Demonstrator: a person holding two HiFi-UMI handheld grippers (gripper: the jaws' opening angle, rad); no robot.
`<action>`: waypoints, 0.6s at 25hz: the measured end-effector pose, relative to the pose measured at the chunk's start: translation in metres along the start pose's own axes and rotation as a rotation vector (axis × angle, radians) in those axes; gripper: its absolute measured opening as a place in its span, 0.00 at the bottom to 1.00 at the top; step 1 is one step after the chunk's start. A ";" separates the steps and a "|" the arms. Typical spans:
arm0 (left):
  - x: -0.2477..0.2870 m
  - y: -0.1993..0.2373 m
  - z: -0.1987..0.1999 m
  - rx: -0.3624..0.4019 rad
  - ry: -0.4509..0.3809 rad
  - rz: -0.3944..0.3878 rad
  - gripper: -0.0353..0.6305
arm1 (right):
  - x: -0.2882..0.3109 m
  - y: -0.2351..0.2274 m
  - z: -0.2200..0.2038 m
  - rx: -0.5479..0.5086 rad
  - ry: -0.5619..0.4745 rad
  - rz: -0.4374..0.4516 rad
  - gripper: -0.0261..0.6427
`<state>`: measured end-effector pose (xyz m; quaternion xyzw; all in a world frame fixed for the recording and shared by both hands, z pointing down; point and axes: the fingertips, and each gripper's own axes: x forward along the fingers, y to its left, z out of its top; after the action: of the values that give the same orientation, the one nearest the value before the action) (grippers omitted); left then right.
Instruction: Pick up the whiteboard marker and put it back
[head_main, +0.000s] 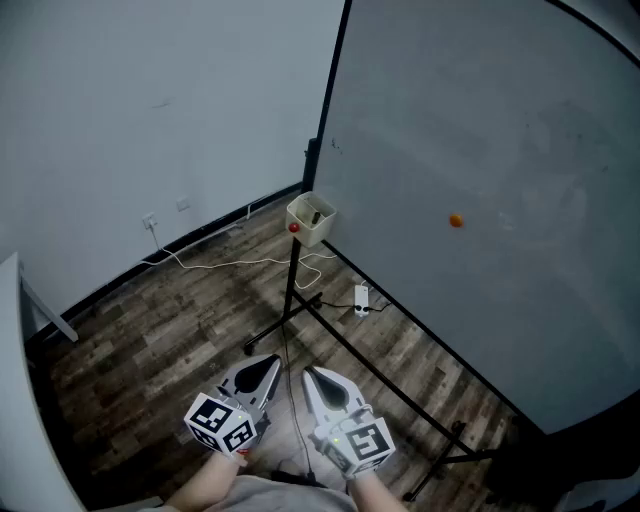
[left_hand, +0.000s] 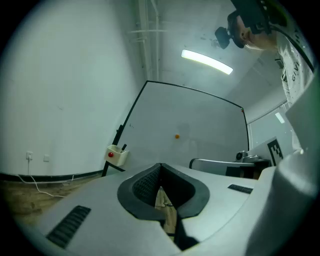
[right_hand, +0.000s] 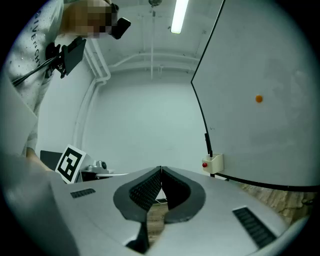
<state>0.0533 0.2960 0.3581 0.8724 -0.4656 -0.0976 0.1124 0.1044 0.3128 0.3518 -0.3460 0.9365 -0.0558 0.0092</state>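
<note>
"Looking for the marker (left_hand: 124, 147) first: where is it?"

"In the holder (head_main: 322, 233) on the left edge of the board (head_main: 480, 150). In the head view that is at 12 o'clock from both grippers and well apart from them. Neither touches it."

"Which way does it point?"

"The left gripper view shows that best. Its long axis is near upright, with a dark end sticking out of the holder and leaning slightly toward 1 o'clock. The lower end is hidden inside."

"And from the head?"

"That camera looks down into the holder, so the marker is only a short dark streak inside the rim. The right gripper view has the holder at 3 o'clock of its jaws, but I cannot pick the marker out there."

"The grippers?"

"The left gripper (left_hand: 160, 166) has its 2 jaws closed tip to tip with nothing between them. Only floor (head_main: 150, 340) shows through the gap lower down. The right gripper (right_hand: 161, 170) is the same: tips together, empty. They sit side by side."

"Does any 1 view add more?"

"Only the head view shows the power strip (head_main: 361, 298) on the floor, at 5 o'clock of the holder. Only the gripper views show a ceiling lamp (left_hand: 206, 61). All 3 show the red dot (head_main: 294, 227) on the holder and the orange dot (head_main: 456, 220) on the board."
</note>
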 end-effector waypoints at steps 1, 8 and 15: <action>0.002 0.001 -0.001 -0.005 0.001 0.006 0.08 | 0.002 -0.003 0.002 -0.002 -0.011 -0.001 0.07; 0.021 0.006 -0.001 -0.002 -0.014 0.013 0.08 | 0.012 -0.022 0.010 -0.020 -0.044 0.010 0.07; 0.037 0.007 0.001 0.014 -0.012 0.025 0.08 | 0.019 -0.035 0.013 -0.022 -0.059 0.039 0.07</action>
<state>0.0678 0.2615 0.3566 0.8667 -0.4778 -0.0983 0.1048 0.1136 0.2729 0.3432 -0.3294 0.9429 -0.0348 0.0341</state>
